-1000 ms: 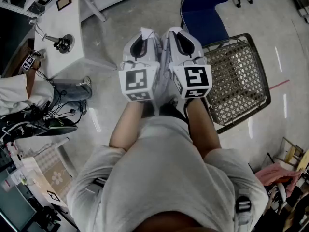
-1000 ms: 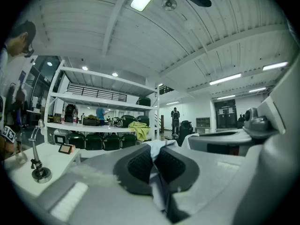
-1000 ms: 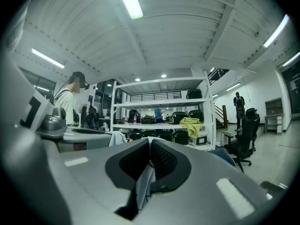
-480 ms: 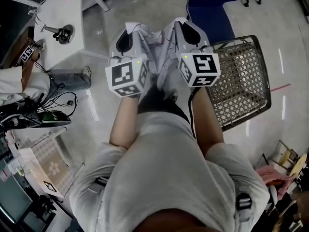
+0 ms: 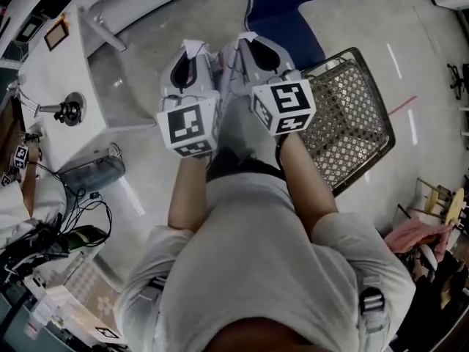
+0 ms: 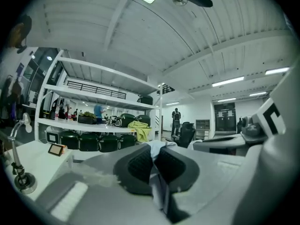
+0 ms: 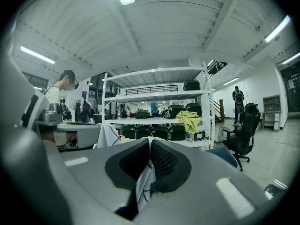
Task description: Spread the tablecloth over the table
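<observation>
Glossy grey floor (image 5: pixel 150 97) spreads below; a white table (image 5: pixel 58 79) stands left. Beside its right edge, the left gripper (image 6: pixel 152 165) and right gripper (image 7: pixel 149 163) each pinch tight the white, thin-lined tablecloth (image 7: pixel 142 189). Rightmost sits a brown wire-mesh basket (image 5: pixel 352 116).

Two grippers: left gripper (image 6: pixel 153 159), right gripper (image 7: pixel 149 161). One tablecloth (image 7: pixel 142 187). One wire basket (image 5: pixel 344 116) right of right gripper. One blue chair (image 5: pixel 282 28) ahead. One white table (image 5: pixel 51 101) left of left gripper.
</observation>
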Available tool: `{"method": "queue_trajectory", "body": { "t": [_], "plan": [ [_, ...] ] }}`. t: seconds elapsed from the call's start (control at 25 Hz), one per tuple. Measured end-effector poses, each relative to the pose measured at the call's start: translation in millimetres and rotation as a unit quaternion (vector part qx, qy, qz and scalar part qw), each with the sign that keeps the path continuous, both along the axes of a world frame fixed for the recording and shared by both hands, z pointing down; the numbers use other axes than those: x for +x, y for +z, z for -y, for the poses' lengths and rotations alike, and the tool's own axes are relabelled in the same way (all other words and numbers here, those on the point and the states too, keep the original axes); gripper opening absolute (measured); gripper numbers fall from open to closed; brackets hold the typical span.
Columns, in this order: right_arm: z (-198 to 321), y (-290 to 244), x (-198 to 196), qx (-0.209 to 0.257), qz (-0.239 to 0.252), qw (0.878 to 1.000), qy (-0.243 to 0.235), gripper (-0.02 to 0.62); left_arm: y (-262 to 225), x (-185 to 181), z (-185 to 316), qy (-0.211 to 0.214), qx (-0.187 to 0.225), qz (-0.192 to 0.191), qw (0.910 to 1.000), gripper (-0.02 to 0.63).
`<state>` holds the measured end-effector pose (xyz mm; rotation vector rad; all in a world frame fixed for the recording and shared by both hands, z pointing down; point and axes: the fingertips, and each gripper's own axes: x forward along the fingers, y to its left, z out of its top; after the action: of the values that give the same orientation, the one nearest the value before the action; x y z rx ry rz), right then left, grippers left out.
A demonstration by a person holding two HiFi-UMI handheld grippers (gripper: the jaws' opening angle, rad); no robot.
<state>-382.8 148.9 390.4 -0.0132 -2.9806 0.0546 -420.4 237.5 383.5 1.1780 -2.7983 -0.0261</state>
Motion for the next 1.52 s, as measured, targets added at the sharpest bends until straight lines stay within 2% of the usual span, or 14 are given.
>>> {"method": "queue_trajectory", "body": {
  "t": [0.36,0.52,0.76,0.96,1.12,1.28,1.4,1.52],
  "plan": [
    [54.2,-16.6,3.6,0.009,-0.003,0.999,0.040,0.008,-17.8,-0.8,55.7,0.040,0.001,0.002,0.9992,0.021],
    [81.3,-21.8,8.3,0.013,0.010,0.999,0.040,0.008,-20.8,10.1,93.2,0.053,-0.003,0.005,0.9986,0.023],
    [138.2,-13.2,18.2,-0.010,0.005,0.999,0.043,0.008,-10.5,24.7,153.3,0.064,-0.024,-0.009,0.9976,0.023],
    [212.1,-1.9,42.6,-0.036,0.009,0.996,0.078,0.008,-1.6,45.5,219.4,0.089,-0.044,-0.011,0.9950,0.022],
    [314.9,3.6,86.6,-0.060,0.016,0.987,0.151,0.008,-3.5,72.5,296.5,0.137,-0.053,-0.004,0.9891,0.022],
    [404.3,7.2,135.1,-0.059,0.023,0.975,0.214,0.008,-2.1,107.4,379.5,0.192,-0.063,0.006,0.9792,0.023],
    [446.6,-2.0,155.1,-0.053,0.037,0.970,0.234,0.008,-7.6,125.3,440.3,0.237,-0.065,0.023,0.9690,0.023],
    [489.2,-28.1,165.5,-0.048,0.060,0.966,0.245,0.008,-33.8,134.9,499.3,0.277,-0.047,0.043,0.9587,0.022]
  ]
}}
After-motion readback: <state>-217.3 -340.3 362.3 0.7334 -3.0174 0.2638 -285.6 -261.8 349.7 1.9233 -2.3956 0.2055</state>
